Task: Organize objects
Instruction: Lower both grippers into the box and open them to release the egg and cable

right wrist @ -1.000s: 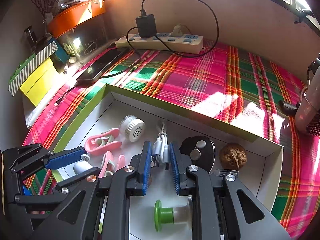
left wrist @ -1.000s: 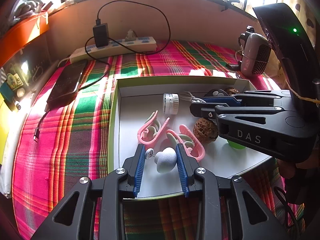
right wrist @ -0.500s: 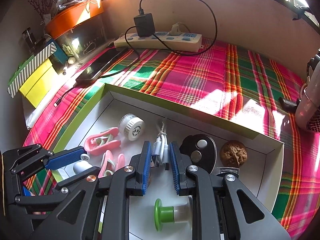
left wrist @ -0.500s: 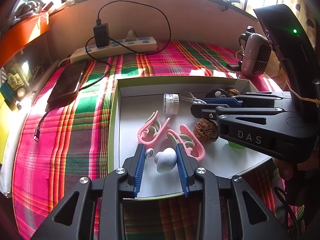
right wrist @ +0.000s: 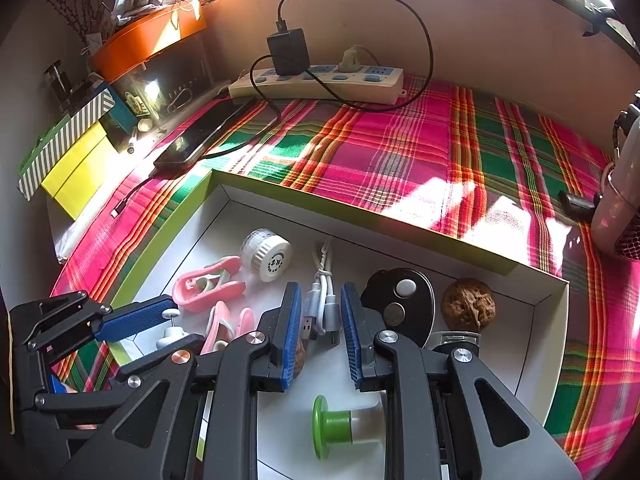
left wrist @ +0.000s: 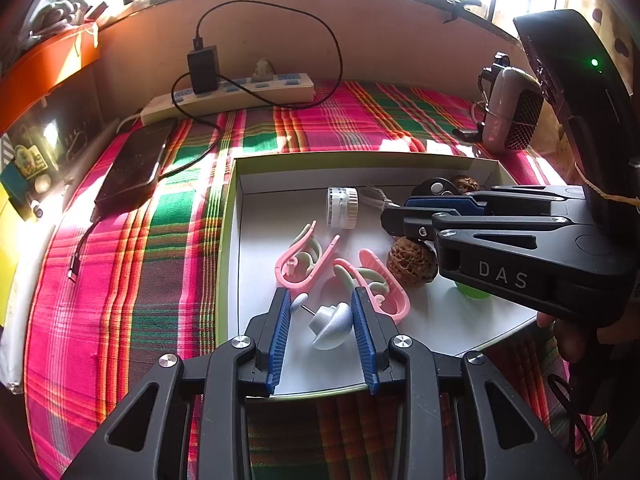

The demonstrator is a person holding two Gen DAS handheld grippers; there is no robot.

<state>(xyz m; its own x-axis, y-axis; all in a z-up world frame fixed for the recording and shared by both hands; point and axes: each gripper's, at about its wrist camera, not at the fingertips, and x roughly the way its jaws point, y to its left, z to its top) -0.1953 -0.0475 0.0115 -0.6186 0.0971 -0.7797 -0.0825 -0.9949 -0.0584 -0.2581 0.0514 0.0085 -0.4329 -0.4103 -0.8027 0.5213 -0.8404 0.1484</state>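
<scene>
Left gripper (left wrist: 322,320): jaws apart, straddling white pin-shaped piece (left wrist: 330,324) at near edge of white tray (left wrist: 240,216); no firm clamp visible. Right gripper (right wrist: 318,312): jaws apart, either side of white USB cable (right wrist: 322,300), mid-tray, contact unclear. Two pink clips (left wrist: 304,260) just beyond left fingertips; walnut (left wrist: 412,262) beside them. White spool (right wrist: 267,255) toward far edge, second walnut (right wrist: 469,309) near far right corner. Tray on plaid cloth (right wrist: 400,148); power strip (right wrist: 316,82) at cloth's far edge.

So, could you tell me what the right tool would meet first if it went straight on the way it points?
Probably the white cable: it lies coiled between the right tool pads, just ahead. Beyond it stands the box wall. Depth is unclear.
</scene>
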